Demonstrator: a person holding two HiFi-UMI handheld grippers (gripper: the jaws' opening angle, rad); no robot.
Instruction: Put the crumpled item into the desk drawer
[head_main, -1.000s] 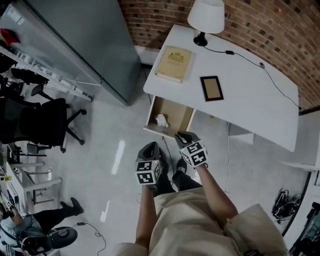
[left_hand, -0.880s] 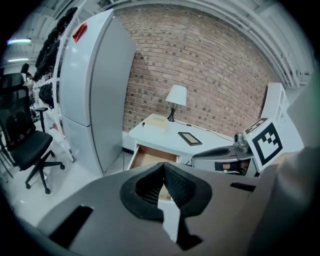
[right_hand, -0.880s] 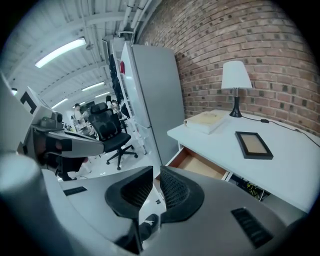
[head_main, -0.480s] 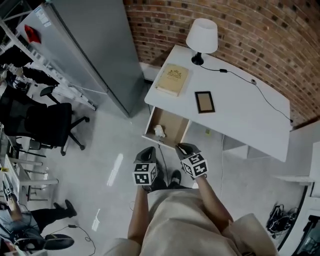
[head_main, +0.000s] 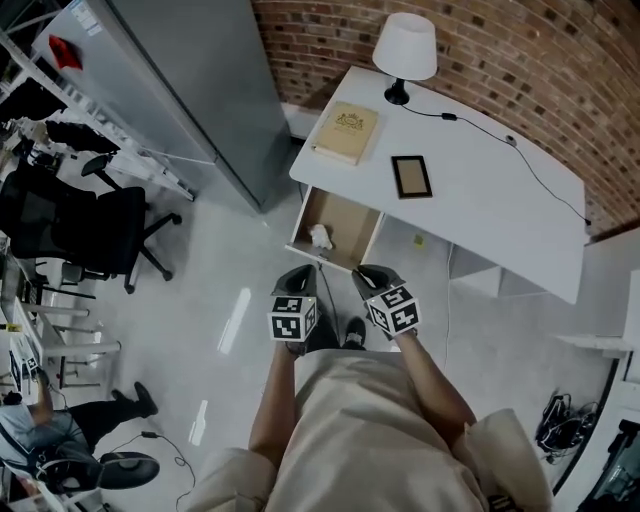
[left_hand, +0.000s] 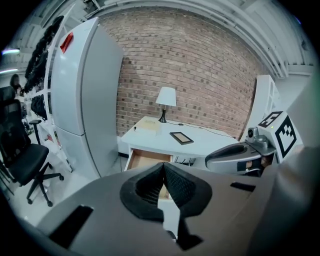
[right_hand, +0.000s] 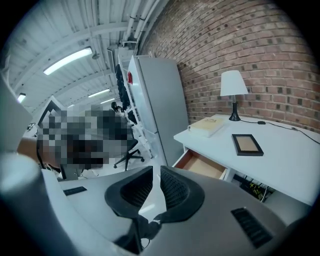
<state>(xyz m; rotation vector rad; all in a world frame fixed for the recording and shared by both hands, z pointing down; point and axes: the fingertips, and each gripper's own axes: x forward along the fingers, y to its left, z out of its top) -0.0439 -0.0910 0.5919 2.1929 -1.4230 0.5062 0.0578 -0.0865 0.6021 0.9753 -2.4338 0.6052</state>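
Crumpled item (head_main: 321, 237) lies inside open drawer (head_main: 352, 224) of desk (head_main: 480, 215): placement judged complete. Left gripper (head_main: 297, 283): jaws pressed together, empty. Right gripper (head_main: 372, 278): jaws narrow slit apart, empty. Both well clear of drawer. Drawer stands open; closing not specified.

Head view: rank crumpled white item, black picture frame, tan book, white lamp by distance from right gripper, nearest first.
From the right gripper:
1. Crumpled white item, in the open wooden drawer, ahead-left.
2. Black picture frame, middle of the white desk.
3. Tan book, desk's left end.
4. White lamp, back edge.
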